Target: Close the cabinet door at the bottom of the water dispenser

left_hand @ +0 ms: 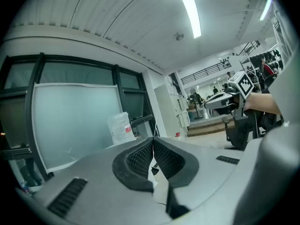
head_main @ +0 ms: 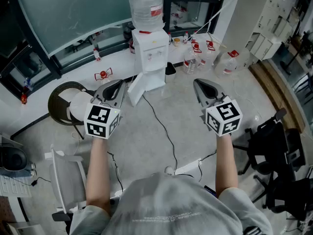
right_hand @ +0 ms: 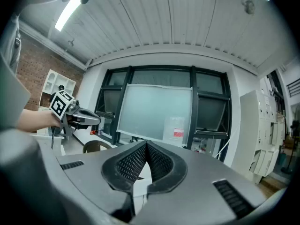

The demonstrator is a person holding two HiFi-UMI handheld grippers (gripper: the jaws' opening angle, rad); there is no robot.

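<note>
The white water dispenser (head_main: 149, 57) stands on the floor against the window ledge, with a clear bottle (head_main: 145, 5) on top. Its bottom cabinet door (head_main: 137, 89) hangs open, swung out toward me and to the left. My left gripper (head_main: 121, 83) is held just left of that door, jaws shut on nothing. My right gripper (head_main: 197, 82) hovers to the right of the dispenser, also shut and empty. In the left gripper view the closed tips (left_hand: 153, 138) point level at the bottle (left_hand: 120, 127). The right gripper view shows closed tips (right_hand: 146, 142) below the bottle (right_hand: 175, 127).
A black cable (head_main: 165, 131) runs across the floor from the dispenser toward me. A round brown chair (head_main: 62, 102) sits left, a white chair (head_main: 63, 177) lower left, black office chairs (head_main: 274, 151) right. Water jugs (head_main: 227, 62) and small bottles stand right of the dispenser.
</note>
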